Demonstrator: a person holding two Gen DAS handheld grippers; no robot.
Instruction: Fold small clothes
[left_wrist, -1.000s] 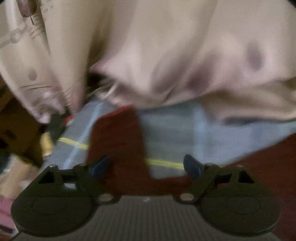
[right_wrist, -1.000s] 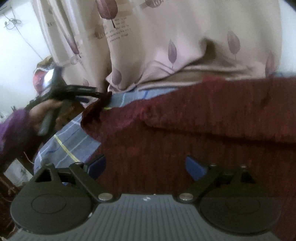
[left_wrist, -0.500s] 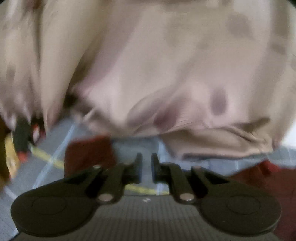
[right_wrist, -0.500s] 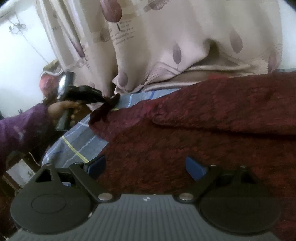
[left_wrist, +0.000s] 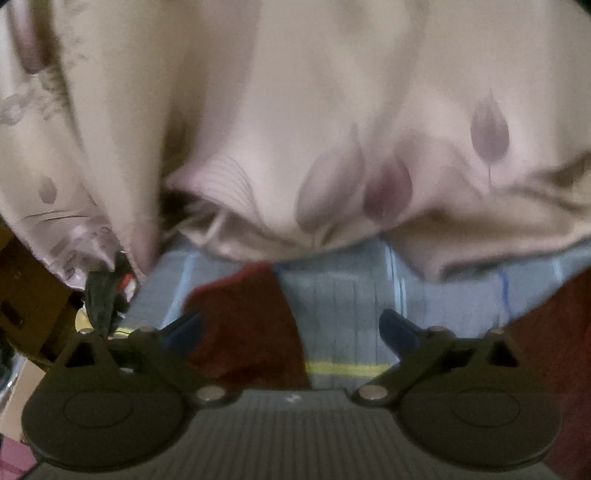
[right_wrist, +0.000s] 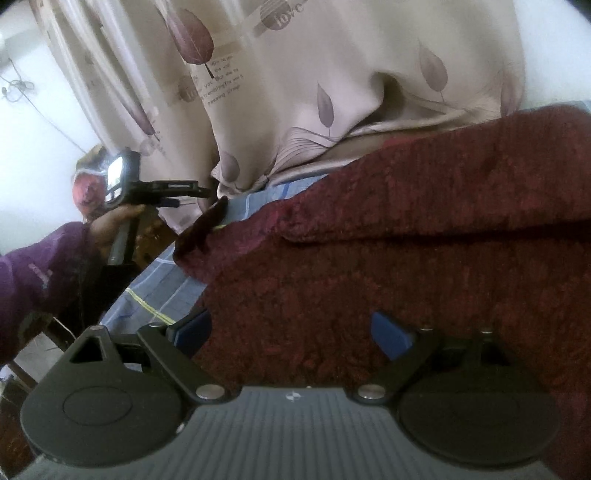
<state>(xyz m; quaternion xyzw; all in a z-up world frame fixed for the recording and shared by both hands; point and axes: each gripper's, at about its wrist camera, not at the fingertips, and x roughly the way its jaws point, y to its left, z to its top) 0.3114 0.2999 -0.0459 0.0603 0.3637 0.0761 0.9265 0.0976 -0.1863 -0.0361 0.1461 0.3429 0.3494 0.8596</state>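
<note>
Between the spread right gripper (right_wrist: 291, 330) lies the maroon garment (right_wrist: 406, 258).

- The curtain (right_wrist: 332, 74) carries small dark print beside its large purple leaf (right_wrist: 192, 37); the lines are too small to read.
- Near the curtain's top, a grey round mark (right_wrist: 280, 16) bears letters like "love", unclear.

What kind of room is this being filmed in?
Most likely a home, perhaps a bedroom: a leaf-print curtain hangs behind a surface covered by a blue checked cloth, on which a maroon garment lies.
</note>
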